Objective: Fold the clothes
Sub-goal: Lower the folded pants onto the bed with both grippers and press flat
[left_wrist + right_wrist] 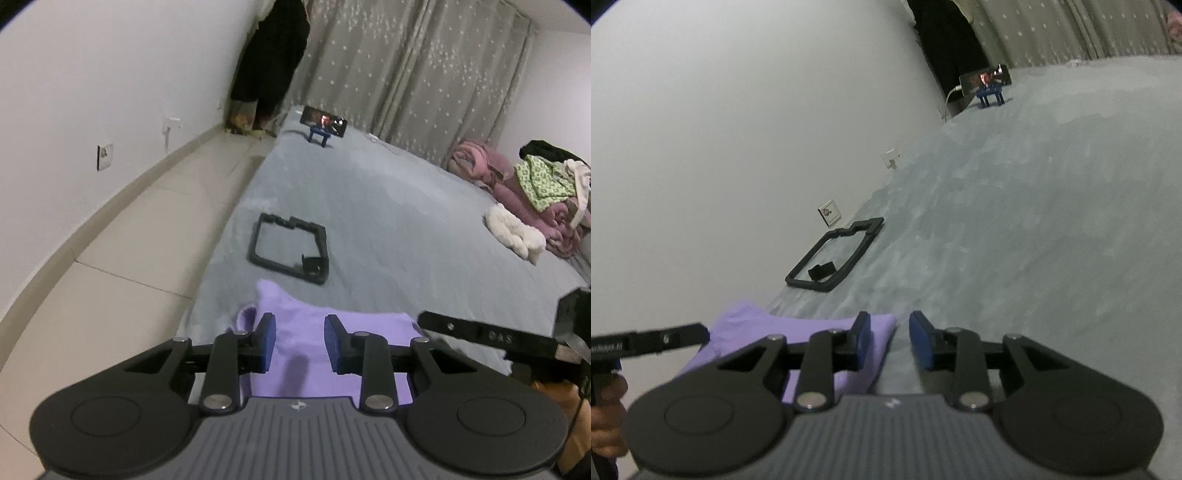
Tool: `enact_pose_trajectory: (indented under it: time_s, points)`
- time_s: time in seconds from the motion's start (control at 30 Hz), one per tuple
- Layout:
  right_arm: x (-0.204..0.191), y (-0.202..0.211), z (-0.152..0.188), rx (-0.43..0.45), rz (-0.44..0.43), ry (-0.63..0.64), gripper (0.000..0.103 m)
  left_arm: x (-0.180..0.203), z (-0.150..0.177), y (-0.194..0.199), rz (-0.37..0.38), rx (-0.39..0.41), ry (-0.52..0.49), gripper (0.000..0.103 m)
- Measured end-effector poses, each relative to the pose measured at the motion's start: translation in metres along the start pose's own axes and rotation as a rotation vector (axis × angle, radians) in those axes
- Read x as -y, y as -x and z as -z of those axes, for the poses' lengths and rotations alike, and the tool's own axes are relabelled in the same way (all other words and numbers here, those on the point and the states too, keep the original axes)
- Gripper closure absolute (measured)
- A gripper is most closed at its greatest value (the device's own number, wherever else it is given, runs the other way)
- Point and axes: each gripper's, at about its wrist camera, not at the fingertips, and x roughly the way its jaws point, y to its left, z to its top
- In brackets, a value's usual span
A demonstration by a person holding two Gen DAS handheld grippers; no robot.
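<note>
garment: soft lilac knit garment (317, 332) lies flat at near edge of grey bed (406, 221), by its floor-side edge, ready for folding.
left gripper (300, 341): part-open, hovers over cloth, nothing gripped.
right gripper (889, 341): part-open, straddles garment's side edge, no grip; prob. lining up next fold.
spare: black rectangular plastic frame (290, 247) sits further up bed, clear of work.

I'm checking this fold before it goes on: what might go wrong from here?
The left tool has its pads apart over the purple garment, so it may lift nothing. The right tool straddles the garment's edge and could pinch the grey bedcover too. The black frame lies just beyond and could snag a spreading sleeve.
</note>
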Motion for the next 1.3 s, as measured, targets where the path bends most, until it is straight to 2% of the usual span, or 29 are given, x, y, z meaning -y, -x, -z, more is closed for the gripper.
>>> enact_pose_trajectory:
  time_s: [0.1, 0.2, 0.3, 0.63, 0.8, 0.93, 1.1, 1.3]
  points:
    - [-0.013, 0.005, 0.003, -0.006, -0.019, 0.060, 0.077, 0.002, 0.000, -0.008, -0.027, -0.010, -0.012, 0.073]
    - [-0.034, 0.013, 0.010, -0.018, -0.043, 0.165, 0.077, 0.001, 0.003, -0.016, -0.065, -0.048, -0.020, 0.073]
    - [-0.053, 0.017, 0.021, -0.038, -0.045, 0.278, 0.077, 0.001, 0.004, -0.016, -0.070, -0.051, -0.029, 0.073]
    - [-0.072, 0.035, 0.049, -0.082, -0.015, 0.453, 0.076, 0.004, 0.009, -0.013, -0.088, -0.074, -0.076, 0.073]
    - [-0.070, 0.039, 0.056, -0.094, -0.002, 0.470, 0.076, 0.000, 0.011, -0.012, -0.126, -0.084, -0.084, 0.072]
    - [-0.071, 0.045, 0.052, -0.084, -0.011, 0.454, 0.075, -0.005, 0.012, -0.008, -0.115, -0.078, -0.071, 0.072]
    - [-0.079, 0.055, 0.056, -0.077, -0.056, 0.482, 0.075, 0.004, 0.018, -0.004, -0.150, -0.077, -0.145, 0.071]
    - [-0.081, 0.051, 0.073, -0.122, -0.059, 0.508, 0.076, 0.011, 0.028, 0.003, -0.173, -0.073, -0.228, 0.071]
